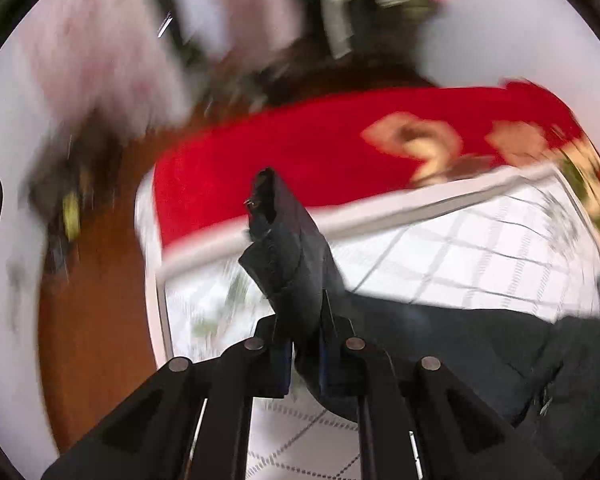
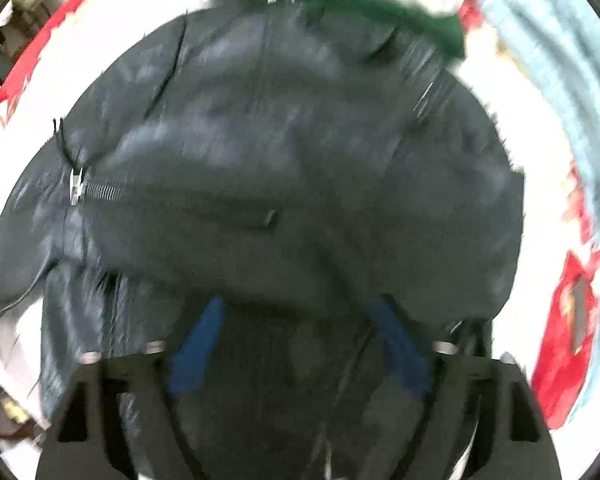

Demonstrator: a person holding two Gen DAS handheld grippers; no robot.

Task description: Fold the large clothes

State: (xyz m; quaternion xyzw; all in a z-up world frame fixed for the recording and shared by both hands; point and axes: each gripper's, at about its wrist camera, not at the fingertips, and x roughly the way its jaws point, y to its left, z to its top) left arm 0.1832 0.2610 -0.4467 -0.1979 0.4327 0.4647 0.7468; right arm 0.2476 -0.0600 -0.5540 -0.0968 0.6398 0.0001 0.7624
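Evidently I had the left gripper (image 1: 302, 344) closed on a folded edge of the dark jacket (image 2: 284, 152), a strip of which stood up between its pads (image 1: 284, 364) in the left wrist view. My right gripper (image 2: 300, 348) hung over the garment with its blue pads (image 2: 198, 348) spread wide and pressing on nothing; fabric lay beneath them, not clamped. The jacket rested on the white checked sheet (image 1: 480, 248) of a bed, beside a red blanket (image 1: 300, 152), with a green garment (image 2: 340, 0) at its far edge. I judged the shell thin, glossy and slippery, soft and light, likely to slide out of a shallow pinch. The zipper (image 2: 100, 191) was the one stiff line. I rated seams, hem or cuff as the soundest places to take hold, with several layers bunched between the pads. Both views were blurred
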